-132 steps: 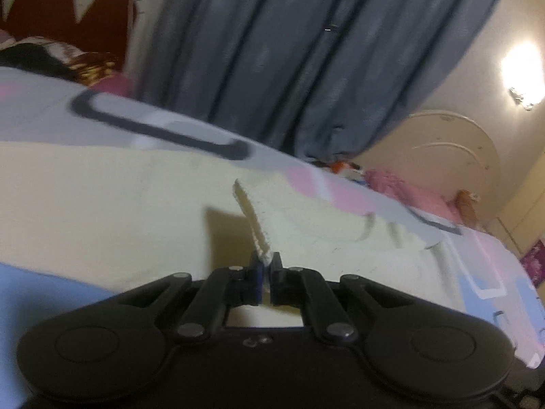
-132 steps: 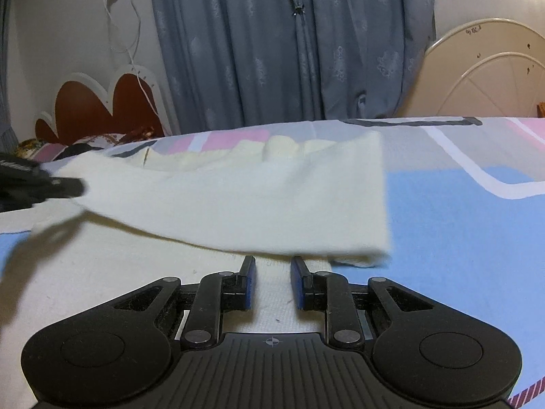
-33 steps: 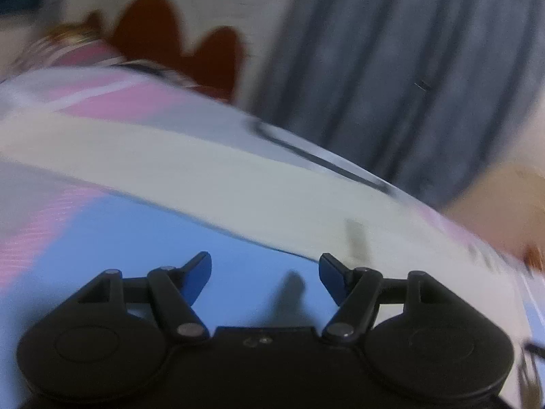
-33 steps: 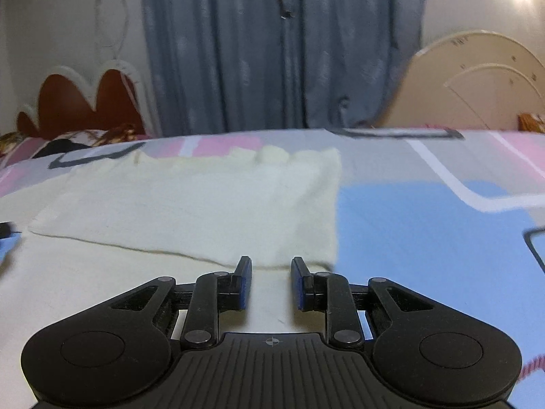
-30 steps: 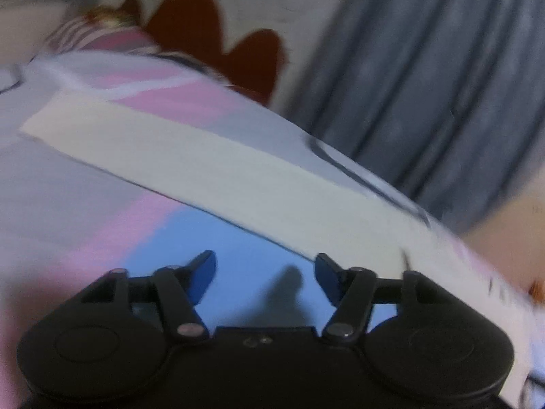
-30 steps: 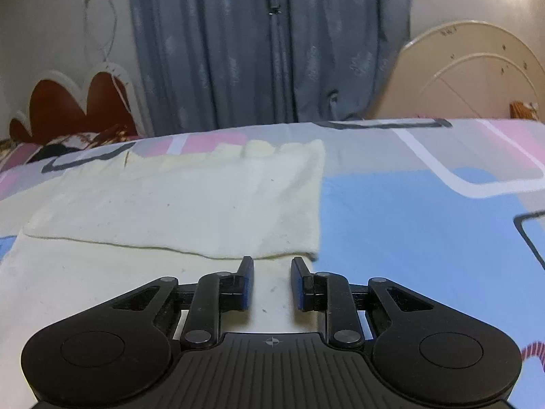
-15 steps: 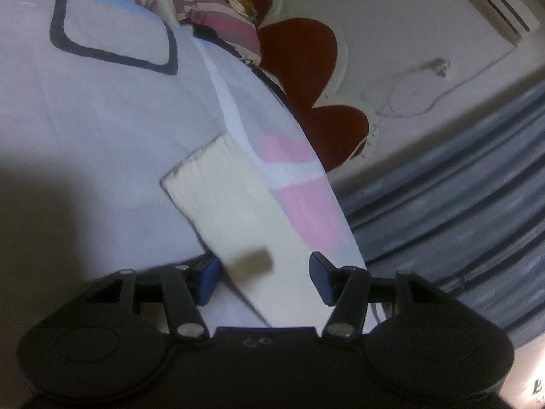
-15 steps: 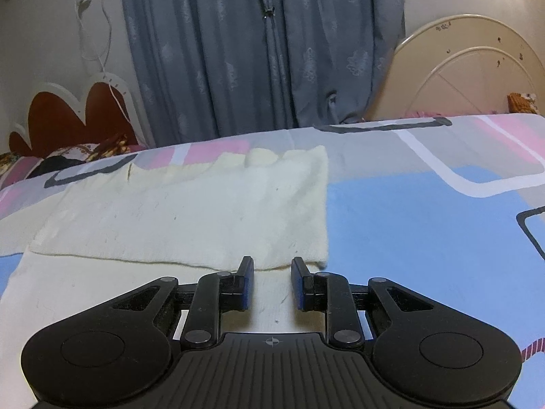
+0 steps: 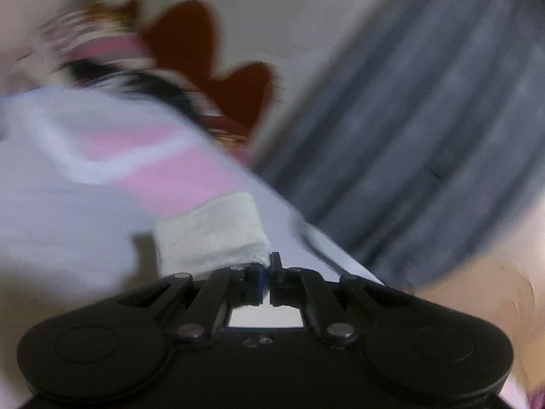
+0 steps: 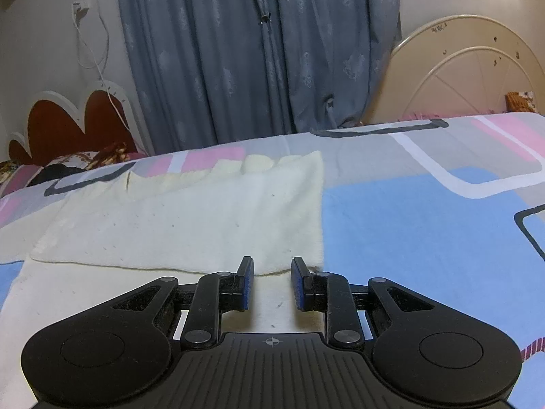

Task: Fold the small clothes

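Left wrist view, blurry all over. In the lower middle, left gripper [image 9: 266, 274] with jaws shut tight on the end of a cream sleeve [image 9: 211, 235], thin cloth pinched right at the tips. Sleeve end lifted a little, curling up and left from the jaws over the gray and pink bedsheet [image 9: 85, 204]. Dark red headboard [image 9: 218, 64] at the upper middle, blue-gray curtain [image 9: 408, 119] on the right. Right wrist view, sharp. In the lower middle, right gripper [image 10: 270, 281] with jaws a little apart, holding nothing, low over the near part of the cream sweater [image 10: 190, 218]. One flap of the sweater already folded over, lying flat across the middle of the frame with a straight edge on its right side. More cream cloth below it, running under the jaws to the lower left. Blue patch of the sheet on the right, bare. So far, likely one fold done. Probably in hand now: bringing the pinched sleeve across onto the body. Likely left after that: laying the sleeve flat, then folding the whole thing smaller. Hard to tell from here how many folds remain.
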The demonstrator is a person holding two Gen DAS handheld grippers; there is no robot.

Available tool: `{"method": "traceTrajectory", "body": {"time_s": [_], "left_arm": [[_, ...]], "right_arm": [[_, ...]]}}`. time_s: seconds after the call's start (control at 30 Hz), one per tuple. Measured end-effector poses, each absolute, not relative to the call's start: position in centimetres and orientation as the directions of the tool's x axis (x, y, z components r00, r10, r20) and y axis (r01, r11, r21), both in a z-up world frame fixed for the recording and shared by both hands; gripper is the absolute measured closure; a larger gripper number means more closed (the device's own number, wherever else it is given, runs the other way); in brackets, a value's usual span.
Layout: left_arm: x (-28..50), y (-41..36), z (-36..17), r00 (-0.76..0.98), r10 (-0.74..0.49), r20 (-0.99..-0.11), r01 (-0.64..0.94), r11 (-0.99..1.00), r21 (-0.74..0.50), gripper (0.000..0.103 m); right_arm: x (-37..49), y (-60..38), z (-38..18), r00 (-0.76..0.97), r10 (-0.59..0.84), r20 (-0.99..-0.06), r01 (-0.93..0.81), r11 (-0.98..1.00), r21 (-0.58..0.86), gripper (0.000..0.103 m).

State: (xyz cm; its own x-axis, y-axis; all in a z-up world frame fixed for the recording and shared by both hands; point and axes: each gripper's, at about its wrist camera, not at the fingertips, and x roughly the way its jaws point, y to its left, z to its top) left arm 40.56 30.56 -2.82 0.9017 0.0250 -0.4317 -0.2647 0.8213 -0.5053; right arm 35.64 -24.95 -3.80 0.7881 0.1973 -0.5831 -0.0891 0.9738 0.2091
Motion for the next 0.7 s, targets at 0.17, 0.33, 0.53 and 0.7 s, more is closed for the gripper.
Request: {"method": "traceTrajectory", "body": {"time_s": [0.17,0.33,0.53,0.7], "left_arm": [[45.8,19.4,-1.9,0.873,-0.198,-0.446,-0.026,0.893,-0.448,0.1],[49.5,10.6,-3.9,0.804,-0.28,-0.525,0.08,0.925,-0.371,0.1],[48.9,5.7,-7.9,0.751,-0.292,-0.593,0.119,0.942,-0.314,0.1],[47.7,4.6,-9.5,0.74,-0.336,-0.583,0.187,0.935,-0.302,0.053]], "right_arm": [[35.7,-24.8,-3.5,0.792,0.199,-0.577,-0.095,0.974,0.205,0.079],[35.5,-25.1,-3.1,0.805,0.193,-0.561,-0.084,0.973,0.214,0.079],[35.7,-25.9,-2.4,0.808,0.205,-0.552,-0.081,0.967,0.242,0.079],[36.4,-25.2,-2.2,0.787,0.281,-0.549,-0.121,0.943,0.309,0.079]]}}
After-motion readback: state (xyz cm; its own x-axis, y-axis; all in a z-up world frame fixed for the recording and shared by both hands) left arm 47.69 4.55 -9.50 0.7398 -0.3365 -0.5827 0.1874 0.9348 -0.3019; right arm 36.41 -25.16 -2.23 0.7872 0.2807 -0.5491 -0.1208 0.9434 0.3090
